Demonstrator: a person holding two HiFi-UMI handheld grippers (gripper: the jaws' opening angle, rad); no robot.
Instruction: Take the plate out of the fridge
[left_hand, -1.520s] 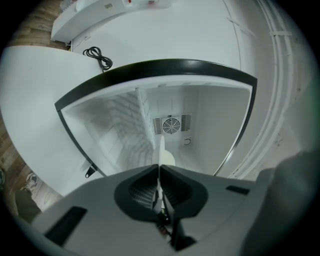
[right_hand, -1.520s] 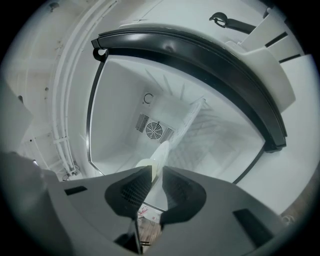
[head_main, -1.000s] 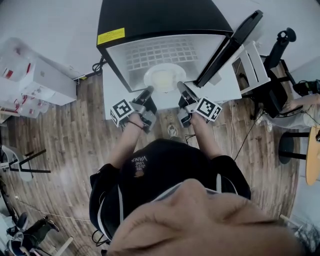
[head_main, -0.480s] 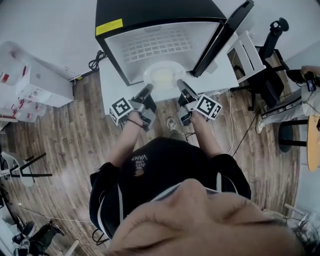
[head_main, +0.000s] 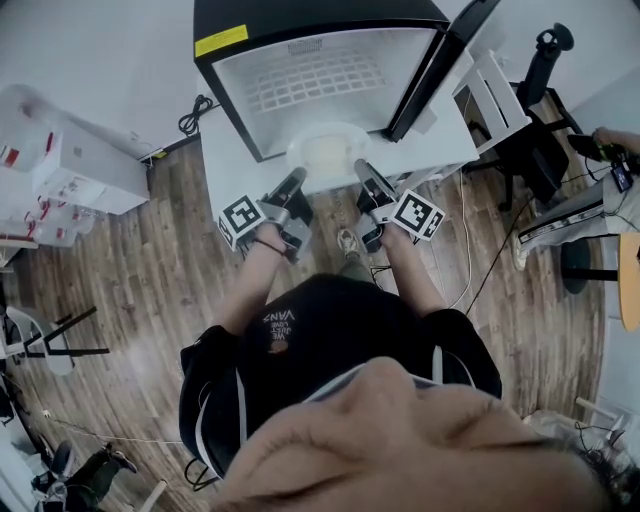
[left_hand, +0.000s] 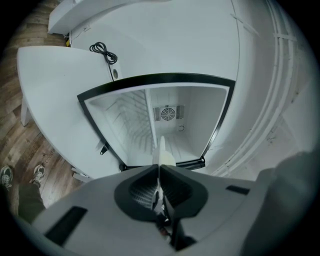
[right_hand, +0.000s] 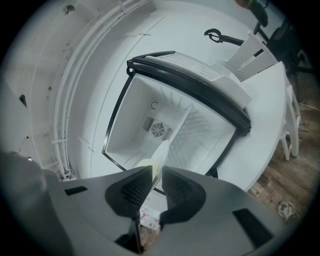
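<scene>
A white round plate with something pale on it hangs just in front of the fridge's opening, held level between both grippers. My left gripper is shut on its left rim, my right gripper on its right rim. In the left gripper view the plate shows edge-on, pinched between the jaws of the left gripper. The right gripper view shows the plate's rim in the same way in the right gripper. Behind it stands the black fridge, its white inside bare.
The fridge stands on a white table, its door swung open to the right. A wire shelf sits inside. White boxes stand at the left, a black chair at the right. A cable lies beside the fridge.
Both grippers have drawn back from the fridge with the plate between them. The plate has come from the fridge's mouth to just outside it.
</scene>
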